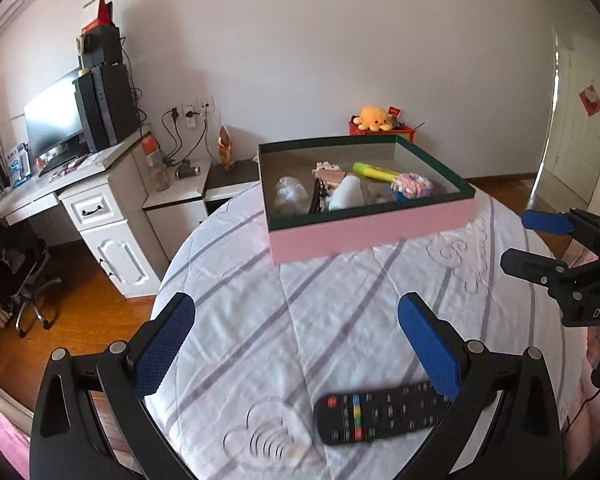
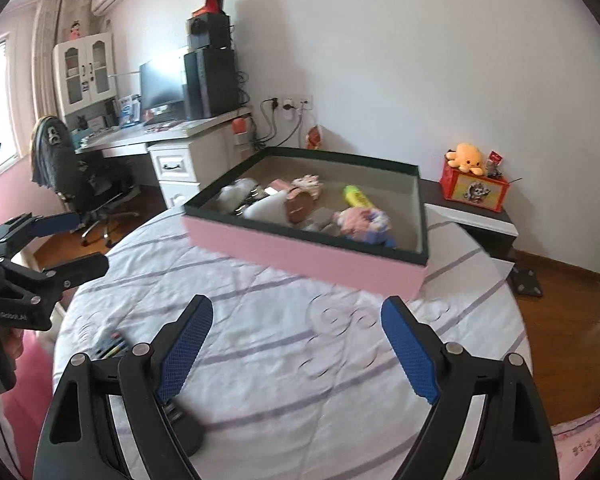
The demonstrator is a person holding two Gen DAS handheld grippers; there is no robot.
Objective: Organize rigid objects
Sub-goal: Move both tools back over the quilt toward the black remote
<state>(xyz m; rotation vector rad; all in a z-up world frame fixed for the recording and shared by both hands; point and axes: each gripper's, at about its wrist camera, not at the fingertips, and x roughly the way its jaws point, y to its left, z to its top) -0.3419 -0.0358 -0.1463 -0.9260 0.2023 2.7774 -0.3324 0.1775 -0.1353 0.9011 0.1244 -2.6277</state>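
Resting on bed: pink box (image 1: 364,236), toys inside
Remote (image 1: 380,414): near box, on bed
Left gripper (image 1: 296,344): wide open, empty
Right gripper (image 2: 296,346): wide open, empty

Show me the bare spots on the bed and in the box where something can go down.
Bare: the bedspread between the box and the remote, and between the open right gripper fingers. In the box, the far strip along the back wall, behind the highlighter. Crowded: the box's near half. The left gripper is open too.
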